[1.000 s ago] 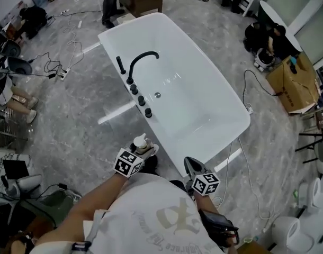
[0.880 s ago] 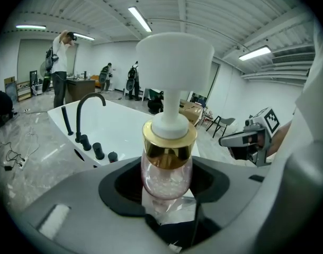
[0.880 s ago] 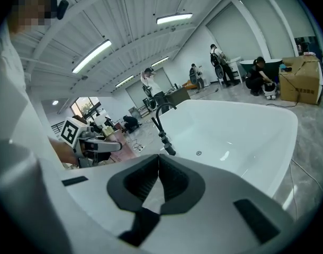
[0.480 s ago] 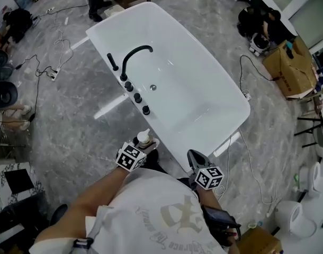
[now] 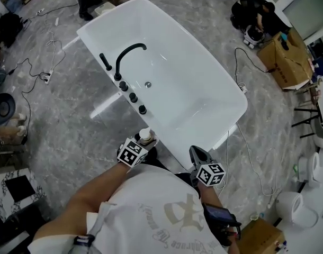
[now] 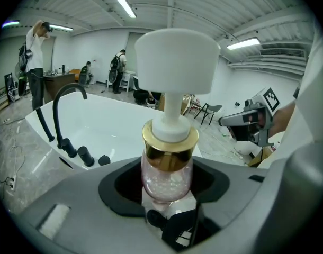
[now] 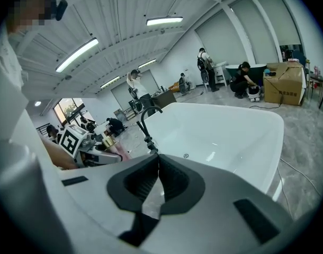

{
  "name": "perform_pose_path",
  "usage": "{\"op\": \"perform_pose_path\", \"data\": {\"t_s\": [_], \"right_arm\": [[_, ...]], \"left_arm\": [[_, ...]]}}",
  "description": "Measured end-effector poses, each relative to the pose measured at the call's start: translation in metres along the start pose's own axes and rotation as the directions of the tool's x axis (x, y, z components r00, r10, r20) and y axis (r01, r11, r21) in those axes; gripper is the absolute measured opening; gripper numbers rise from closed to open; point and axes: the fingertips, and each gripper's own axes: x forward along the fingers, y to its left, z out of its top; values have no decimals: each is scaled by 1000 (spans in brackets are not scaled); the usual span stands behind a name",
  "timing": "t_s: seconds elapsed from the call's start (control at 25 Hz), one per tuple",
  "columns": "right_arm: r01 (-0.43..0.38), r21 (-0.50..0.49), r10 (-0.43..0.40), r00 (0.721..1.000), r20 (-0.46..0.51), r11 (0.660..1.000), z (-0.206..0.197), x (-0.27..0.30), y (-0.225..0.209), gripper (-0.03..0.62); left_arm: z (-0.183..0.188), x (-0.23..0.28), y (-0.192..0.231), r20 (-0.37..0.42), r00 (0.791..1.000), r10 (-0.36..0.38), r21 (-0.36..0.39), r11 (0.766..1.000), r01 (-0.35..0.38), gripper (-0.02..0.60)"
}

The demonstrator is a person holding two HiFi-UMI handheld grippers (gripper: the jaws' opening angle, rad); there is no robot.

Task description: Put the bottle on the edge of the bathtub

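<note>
At the white bathtub point(image 5: 204, 97), we hold the pump bottle point(image 6: 168, 165) just beside its near rim.
The bottle stands upright, pinched by our left claw point(image 6: 167, 192); our right claw point(image 7: 156, 181) is pressed together, empty.

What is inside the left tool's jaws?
A clear pinkish bottle with gold collar and white pump stands in the left tool; its base is hidden below the jaws.

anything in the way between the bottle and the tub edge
Nothing visible. The bottle, held in the left gripper, is just short of bare bathtub rim; the black knobs sit farther along it.
</note>
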Motion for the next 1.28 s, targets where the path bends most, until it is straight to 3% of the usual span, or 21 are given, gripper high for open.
{"op": "perform_pose_path", "data": {"t_s": [0.44,1.28], "right_arm": [[5,35,-5,1000,-6,999,-9,3,-3,6],[-92,55,97,990,-102,994,-25,19,-26,6]], "left_arm": [[-9,22,5,-61,998,-12,7,1000,12,222],[-14,65,-11,-127,991,32,-27,999,-36,222]]}}
